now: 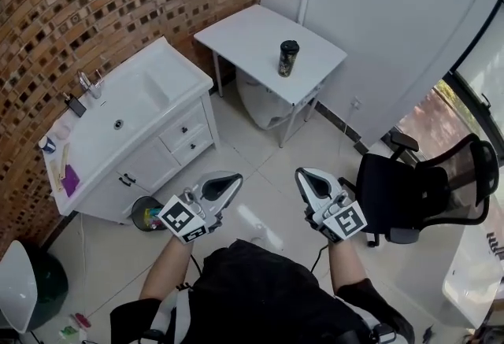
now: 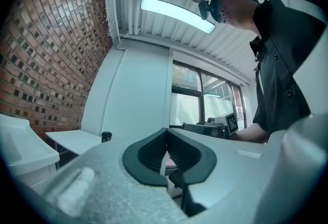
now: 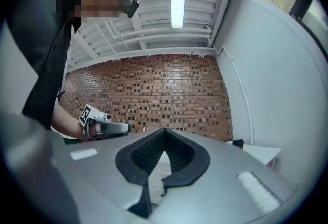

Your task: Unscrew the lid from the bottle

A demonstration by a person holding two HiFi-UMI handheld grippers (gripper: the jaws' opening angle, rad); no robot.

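While left gripper [image 1: 221,183] and right gripper [image 1: 313,182] are clenched empty, the bottle [image 1: 288,58] stands well apart at the tabletop [image 1: 244,31] edge. Approach step, by judgement: close in, unclench first.

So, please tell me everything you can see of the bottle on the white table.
The bottle is a small dark cylinder with a yellowish pattern on its body and a black lid on top. Its material is too small to tell. It stands upright on the white table, toward the side nearer the person. Only the table touches it.
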